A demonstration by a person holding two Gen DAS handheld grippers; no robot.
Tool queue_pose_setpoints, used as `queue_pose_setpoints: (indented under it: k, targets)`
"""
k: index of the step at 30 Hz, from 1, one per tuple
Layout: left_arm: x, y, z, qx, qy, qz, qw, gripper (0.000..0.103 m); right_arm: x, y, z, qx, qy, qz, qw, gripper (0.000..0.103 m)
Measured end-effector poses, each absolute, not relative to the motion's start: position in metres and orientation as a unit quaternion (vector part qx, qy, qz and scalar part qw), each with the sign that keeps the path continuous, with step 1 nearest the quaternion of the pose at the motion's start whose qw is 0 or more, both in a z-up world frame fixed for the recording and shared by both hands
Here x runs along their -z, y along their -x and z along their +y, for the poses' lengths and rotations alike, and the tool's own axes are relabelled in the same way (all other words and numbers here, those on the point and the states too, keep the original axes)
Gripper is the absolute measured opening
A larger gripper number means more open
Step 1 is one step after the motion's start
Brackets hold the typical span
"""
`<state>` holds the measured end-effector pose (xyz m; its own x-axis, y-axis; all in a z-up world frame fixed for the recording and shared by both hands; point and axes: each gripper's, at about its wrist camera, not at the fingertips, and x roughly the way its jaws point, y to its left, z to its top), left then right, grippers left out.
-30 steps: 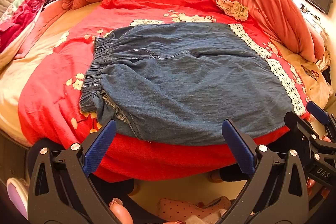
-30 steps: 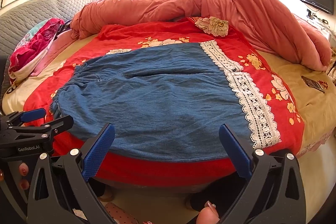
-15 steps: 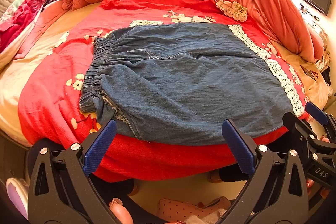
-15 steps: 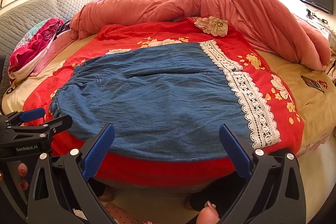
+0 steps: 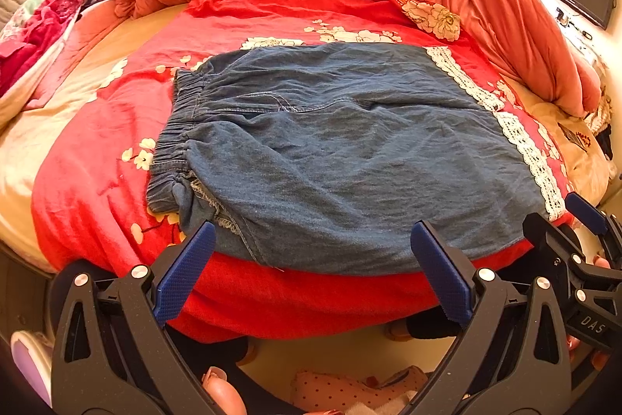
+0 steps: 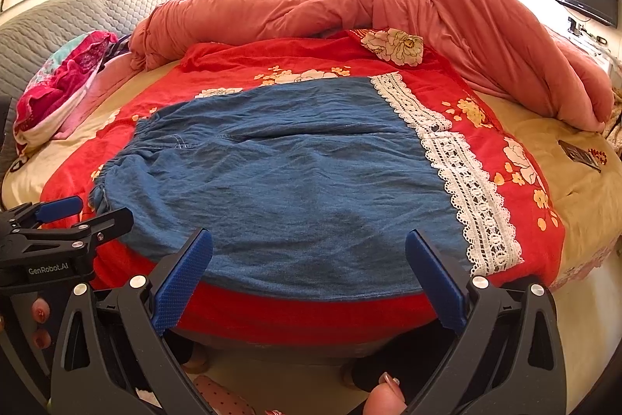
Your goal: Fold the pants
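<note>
Overhanging pants [image 5: 350, 158] (grippers wide; apart)

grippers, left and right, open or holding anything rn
Left gripper: open, holding nothing, near edge of blue denim pants.
Right gripper: open, holding nothing.

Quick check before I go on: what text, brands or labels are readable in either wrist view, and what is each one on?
"GenRobot.AI": white lettering on the black body of the left claw, seen in the right wrist view.
"DAS": white letters on the black body of the right claw, seen in the left wrist view; the text may run on out of sight.
Small dark packet on the beige sheet: any print is too small to read.
Pants: no readable label.
</note>
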<state>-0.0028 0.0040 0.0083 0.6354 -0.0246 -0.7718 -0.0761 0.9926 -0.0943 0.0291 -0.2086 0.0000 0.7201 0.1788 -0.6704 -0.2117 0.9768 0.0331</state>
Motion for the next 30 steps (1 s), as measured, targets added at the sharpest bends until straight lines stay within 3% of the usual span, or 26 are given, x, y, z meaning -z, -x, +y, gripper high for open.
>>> queue_pose_setpoints:
  k: [14,30]
  targets:
    - [0.0,-0.017,0.033,-0.025,0.08,0.43,0.899,0.095,0.002,-0.063,-0.186,-0.148,0.041,0.358,0.921,0.099]
    - [-0.001,-0.09,0.143,-0.096,0.125,0.432,0.888,0.095,0.008,-0.156,-0.142,-0.206,0.06,0.395,0.893,0.099]
